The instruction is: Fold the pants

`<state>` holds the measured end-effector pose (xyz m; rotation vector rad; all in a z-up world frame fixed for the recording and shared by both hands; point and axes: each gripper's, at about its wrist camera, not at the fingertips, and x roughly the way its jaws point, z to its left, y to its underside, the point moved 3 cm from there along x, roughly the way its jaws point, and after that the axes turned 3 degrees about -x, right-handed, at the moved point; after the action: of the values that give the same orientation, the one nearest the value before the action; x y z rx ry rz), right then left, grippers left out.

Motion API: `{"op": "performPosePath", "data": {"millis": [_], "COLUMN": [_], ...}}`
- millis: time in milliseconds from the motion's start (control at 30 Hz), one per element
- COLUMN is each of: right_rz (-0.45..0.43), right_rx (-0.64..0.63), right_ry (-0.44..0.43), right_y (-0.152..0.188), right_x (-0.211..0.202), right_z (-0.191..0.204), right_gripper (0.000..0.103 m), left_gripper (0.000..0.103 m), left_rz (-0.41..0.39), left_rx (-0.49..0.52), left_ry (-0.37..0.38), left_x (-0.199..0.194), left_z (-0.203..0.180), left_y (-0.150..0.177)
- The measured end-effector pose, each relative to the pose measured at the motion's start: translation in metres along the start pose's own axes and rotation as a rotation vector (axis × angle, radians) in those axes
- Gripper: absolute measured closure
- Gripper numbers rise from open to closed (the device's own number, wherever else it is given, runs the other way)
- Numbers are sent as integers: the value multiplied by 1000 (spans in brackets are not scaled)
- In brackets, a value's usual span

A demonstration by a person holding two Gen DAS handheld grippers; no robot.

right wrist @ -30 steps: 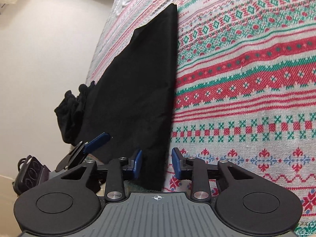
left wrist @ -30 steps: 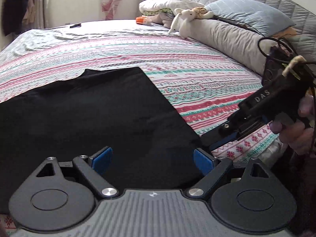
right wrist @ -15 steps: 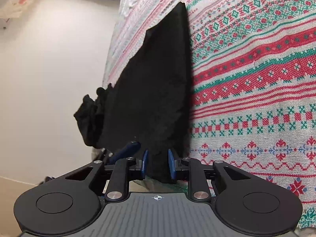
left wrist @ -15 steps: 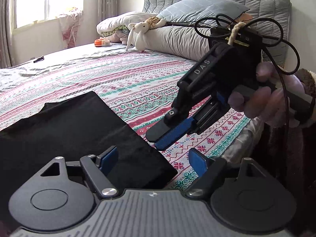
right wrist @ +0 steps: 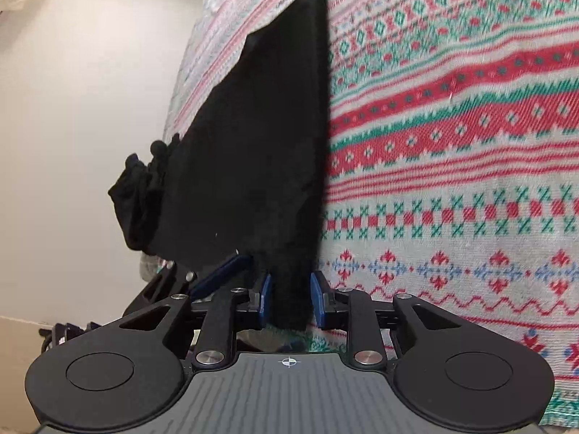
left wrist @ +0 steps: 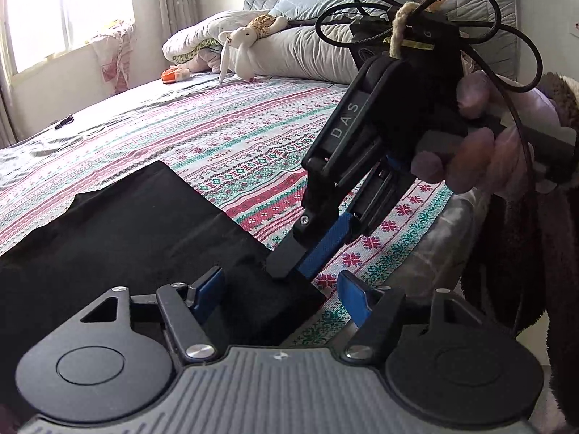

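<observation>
Pants [left wrist: 119, 238] lie flat on the near edge of the bed [left wrist: 224, 137]. We read the right claw [right wrist: 289, 298] as pinching their near corner, likely to lift a fold; the left claw [left wrist: 280, 293], just narrowing, straddles cloth ungripped (housing reads "DAS").

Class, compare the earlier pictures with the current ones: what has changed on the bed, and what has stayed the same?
The right gripper closed in around the corner of the black pants. The left gripper swung toward that corner, its jaws closing slightly but open. The pants stay flat on the patterned bedspread.
</observation>
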<state>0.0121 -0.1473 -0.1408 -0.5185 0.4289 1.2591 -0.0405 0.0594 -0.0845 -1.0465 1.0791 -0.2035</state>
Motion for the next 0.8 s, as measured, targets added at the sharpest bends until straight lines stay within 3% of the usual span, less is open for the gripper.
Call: {"op": "performPosePath", "data": {"millis": [233,333,467,567,667,800], "right_rz": [-4,-19,-35,-86,-167,-192], "right_rx": [-2,-4,-9,8,47,52], "right_ry": [-92,-118,-130,-91,8,45], "right_y": [-1,-4,-11,-17,-26,-45], "right_x": [-3,-6,-6,-5,-8,6], "right_z": [14,22,30,33,21,7], "right_gripper": [78,78,78,77,66,67], "left_gripper": [12,20,32,33,33,38], "left_rz": [-21,-24,7,26,23,8], "left_rx": [17,35,72,105,178,251], "left_ry": [-27,-89,-236,-299,-342,-372], "left_x": [-1,2,11,17,19,20], "left_z": [-3,-3,2,1,-7,-19], "left_y": [-2,-2,-1,2,7,11]}}
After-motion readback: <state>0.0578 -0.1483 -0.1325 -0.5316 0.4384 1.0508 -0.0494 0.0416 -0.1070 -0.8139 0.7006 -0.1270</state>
